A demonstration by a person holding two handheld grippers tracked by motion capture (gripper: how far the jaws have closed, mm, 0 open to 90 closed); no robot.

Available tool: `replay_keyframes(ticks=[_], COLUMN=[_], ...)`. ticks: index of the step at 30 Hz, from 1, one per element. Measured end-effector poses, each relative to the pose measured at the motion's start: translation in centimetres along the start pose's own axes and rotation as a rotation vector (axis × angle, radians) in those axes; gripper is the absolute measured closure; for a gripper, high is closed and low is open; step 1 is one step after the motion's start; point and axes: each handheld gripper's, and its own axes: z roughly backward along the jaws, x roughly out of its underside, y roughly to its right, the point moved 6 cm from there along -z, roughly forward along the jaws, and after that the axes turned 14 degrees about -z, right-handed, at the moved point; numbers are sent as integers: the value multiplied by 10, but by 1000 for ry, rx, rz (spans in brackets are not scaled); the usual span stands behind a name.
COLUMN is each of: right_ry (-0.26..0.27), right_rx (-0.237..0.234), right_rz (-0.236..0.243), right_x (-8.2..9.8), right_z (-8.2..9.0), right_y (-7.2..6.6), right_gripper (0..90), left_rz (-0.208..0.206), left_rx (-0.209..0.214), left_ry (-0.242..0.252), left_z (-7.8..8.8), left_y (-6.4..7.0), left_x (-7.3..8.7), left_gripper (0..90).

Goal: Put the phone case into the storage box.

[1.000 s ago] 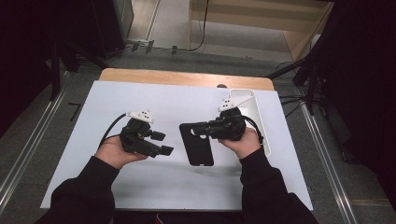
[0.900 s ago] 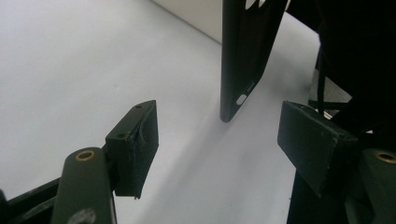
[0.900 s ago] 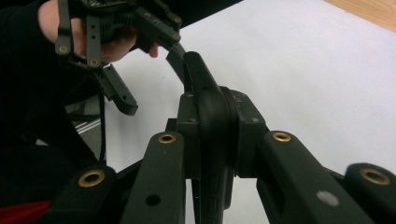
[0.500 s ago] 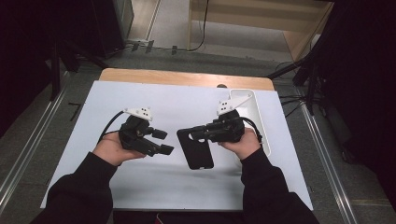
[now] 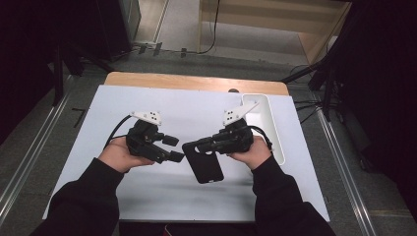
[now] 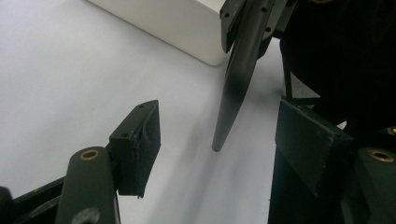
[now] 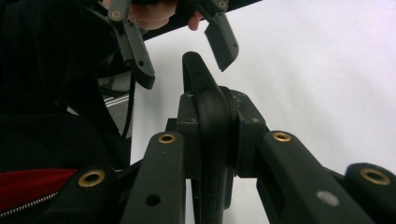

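Observation:
A black phone case (image 5: 206, 164) is held on edge above the white table, my right gripper (image 5: 204, 145) shut on its upper rim. In the right gripper view the pads (image 7: 187, 135) clamp the case (image 7: 198, 74) from both sides. My left gripper (image 5: 174, 147) points at the case from the left, open. Its jaws have just been closing a little. In the left gripper view the thin edge of the case (image 6: 238, 74) stands just ahead of the gap in my left gripper (image 6: 222, 161), and neither pad touches it.
A long white tray (image 5: 268, 128) lies at the table's right side, behind the right hand; its corner (image 6: 177, 23) is seen past the case. The white tabletop (image 5: 196, 108) has a wooden strip (image 5: 196, 81) along its far edge. Cables trail from both grippers.
The case in the right gripper has shifted slightly down and toward the left gripper. The hands have hardly moved.

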Motion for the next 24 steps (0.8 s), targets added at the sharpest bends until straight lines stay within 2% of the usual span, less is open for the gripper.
replay_keyframes(ticks=[7,12,20,24], right_ry=[-18,-26,-34,-42], right_rx=[-22,-37,-52,-60], right_rz=[-8,-10,1,1], right_x=[1,1,0,1], right_z=[-5,-8,-12,-15], right_y=[-2,-4,-7,-7], right_gripper=[747,747,748,748], left_rz=[-12,-28,-22,-10], left_rx=[3,9,22,38], left_ry=[7,-16,-45,-56], left_z=[-2,-6,-12,-14], left_y=[4,7,9,10], left_x=[-1,0,2,2], left_gripper=[392,466,595,624])
